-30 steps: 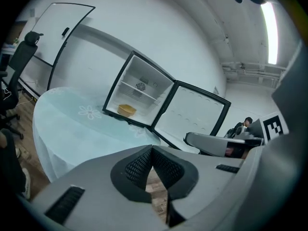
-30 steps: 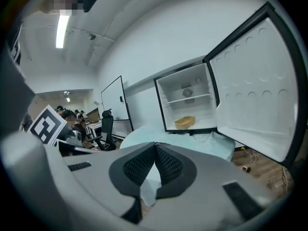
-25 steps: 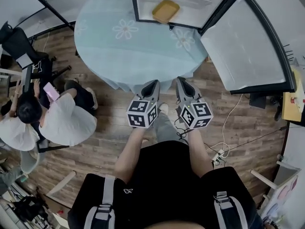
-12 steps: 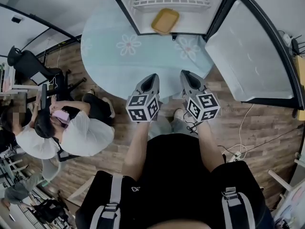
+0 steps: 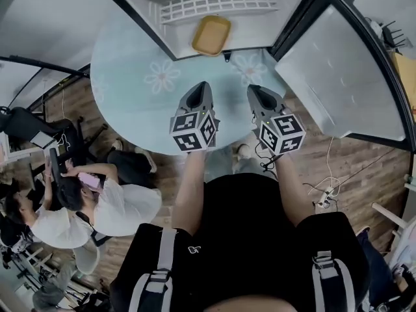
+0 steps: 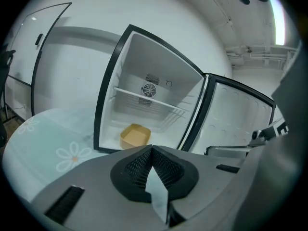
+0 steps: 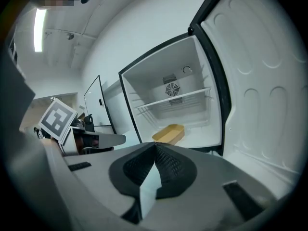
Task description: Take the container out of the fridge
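– On the fridge (image 5: 257, 28) floor, under the wire shelf (image 5: 214, 4), the container (image 5: 211, 35) is seen: shallow, rectangular, rounded corners, matte tan-yellow. It is set near the front opening, a bit left of centre.

– Fridge details?

– Small white-lined box with a black frame, stood on the far side of a round table (image 5: 130, 103). Smooth inner walls; a round fan grille (image 6: 149, 89) is fitted in the back wall above the shelf. The door (image 5: 338, 70) is swung fully open to the right, its inner face moulded with shallow recesses.

– Grippers?

– Left gripper (image 5: 199, 87) and right gripper (image 5: 259, 91) are held side by side over the table's near half, both pointed at the opening. On each, the jaws are closed tip to tip with nothing gripped; the pads are black and ribbed. Both are well apart from the container.

– Anything in the path?

– Only pale blue cloth with daisy prints (image 5: 162, 77) is laid between jaws and opening. The open door is flanked by the right gripper's side. Off to the left a seated person (image 5: 117, 207) is seen on the wood-plank floor (image 5: 364, 168); a cable (image 5: 325, 197) is run on the right.
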### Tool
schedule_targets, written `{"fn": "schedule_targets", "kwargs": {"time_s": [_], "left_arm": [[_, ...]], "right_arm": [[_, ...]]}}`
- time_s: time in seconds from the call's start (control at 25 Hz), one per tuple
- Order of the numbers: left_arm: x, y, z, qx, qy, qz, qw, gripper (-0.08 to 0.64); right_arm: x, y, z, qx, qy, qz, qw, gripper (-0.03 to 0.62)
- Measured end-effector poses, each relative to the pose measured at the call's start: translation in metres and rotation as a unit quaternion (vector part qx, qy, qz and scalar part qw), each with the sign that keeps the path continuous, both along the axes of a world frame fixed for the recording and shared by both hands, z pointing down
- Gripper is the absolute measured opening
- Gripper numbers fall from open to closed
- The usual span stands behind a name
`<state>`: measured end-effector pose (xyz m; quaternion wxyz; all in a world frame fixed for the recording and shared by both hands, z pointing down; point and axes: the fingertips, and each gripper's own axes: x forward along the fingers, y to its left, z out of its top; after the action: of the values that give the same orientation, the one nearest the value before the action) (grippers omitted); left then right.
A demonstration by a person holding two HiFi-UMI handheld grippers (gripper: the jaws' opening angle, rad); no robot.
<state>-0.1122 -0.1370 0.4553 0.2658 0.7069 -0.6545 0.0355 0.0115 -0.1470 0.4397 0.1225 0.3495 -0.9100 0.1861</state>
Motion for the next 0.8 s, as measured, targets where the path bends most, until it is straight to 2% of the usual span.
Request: {"fn": "schedule_targets", "kwargs": {"time_s": [0.2,0.32,0.6,0.72,0.8], "left_arm": [[-0.025,-0.019,-0.004,0.009,-0.001,0.002,1.0,0.0],[-0.039,-0.039,0.002,0.006,-0.01,0.015,0.9998,0.0],[-0.05,-0.106,0.016,0.01,-0.052,0.052,0.9972,0.002],[-0.05,-0.122,0.022,0.022,-0.054,0.073,0.9956,0.002],[-0.056,-0.133,0.028,0.028,-0.056,0.069,0.9956,0.002]], "right_arm": [[-0.046,-0.005,0.003,0.001,0.012,-0.018,1.0,0.002],[-0.066,-0.023,0.012,-0.003,0.027,-0.008,1.0,0.002],[-0.074,-0.102,0.036,-0.009,0.045,0.042,0.998,0.003],[-0.075,-0.121,0.048,-0.023,0.05,0.063,0.996,0.05],[-0.079,-0.132,0.053,-0.029,0.053,0.071,0.996,0.063]]}}
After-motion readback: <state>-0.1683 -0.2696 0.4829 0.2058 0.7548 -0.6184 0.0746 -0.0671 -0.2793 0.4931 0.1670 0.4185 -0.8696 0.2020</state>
